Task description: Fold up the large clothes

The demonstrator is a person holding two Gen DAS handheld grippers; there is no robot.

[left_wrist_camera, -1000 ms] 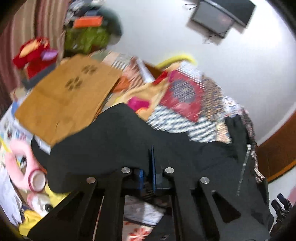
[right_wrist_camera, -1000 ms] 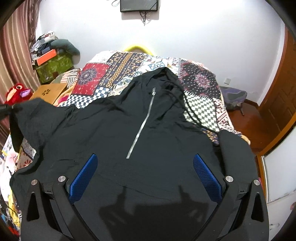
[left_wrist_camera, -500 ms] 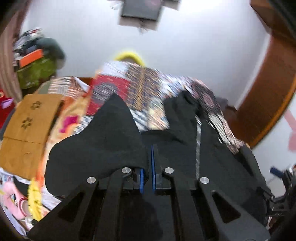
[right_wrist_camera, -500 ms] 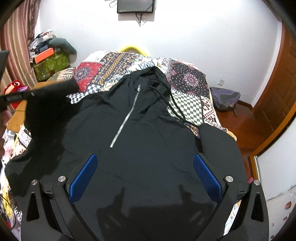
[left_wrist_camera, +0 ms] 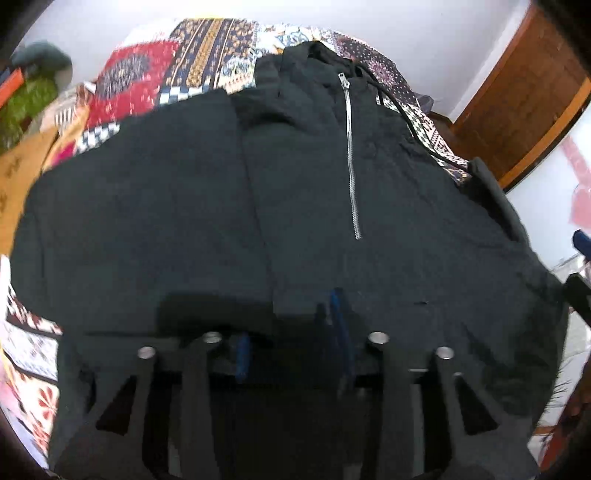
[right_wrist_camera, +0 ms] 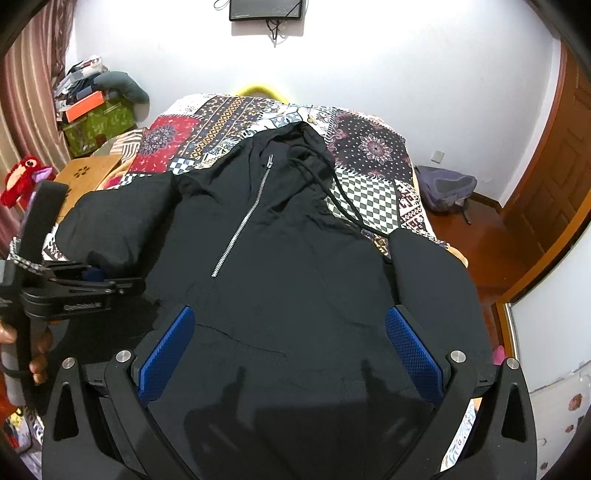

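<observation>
A black zip hoodie point(right_wrist_camera: 295, 258) lies face up on the patchwork quilt point(right_wrist_camera: 369, 192), hood toward the far wall. Its left sleeve point(left_wrist_camera: 147, 206) is folded in over the chest, beside the zipper point(left_wrist_camera: 351, 155). My left gripper point(left_wrist_camera: 291, 328) points down at the sleeve's cuff end; its jaws are opening, the blue pads point(left_wrist_camera: 242, 350) stand apart, and black cloth lies loose between them. In the right wrist view the left gripper point(right_wrist_camera: 122, 284) is at the left, held by a hand point(right_wrist_camera: 37, 354). My right gripper point(right_wrist_camera: 288, 350) hovers wide open over the hoodie's lower front, holding nothing.
A wooden board point(right_wrist_camera: 88, 173), a red plush toy point(right_wrist_camera: 22, 177) and a green box point(right_wrist_camera: 99, 125) with clutter stand left of the bed. A grey backpack point(right_wrist_camera: 447, 188) lies on the floor at the right, near a wooden door point(right_wrist_camera: 554, 166). A screen point(right_wrist_camera: 266, 9) hangs on the wall.
The left gripper carried the sleeve from the bed's left side across onto the hoodie's chest, came down, and its shut jaws have parted. The right gripper has hardly moved.
</observation>
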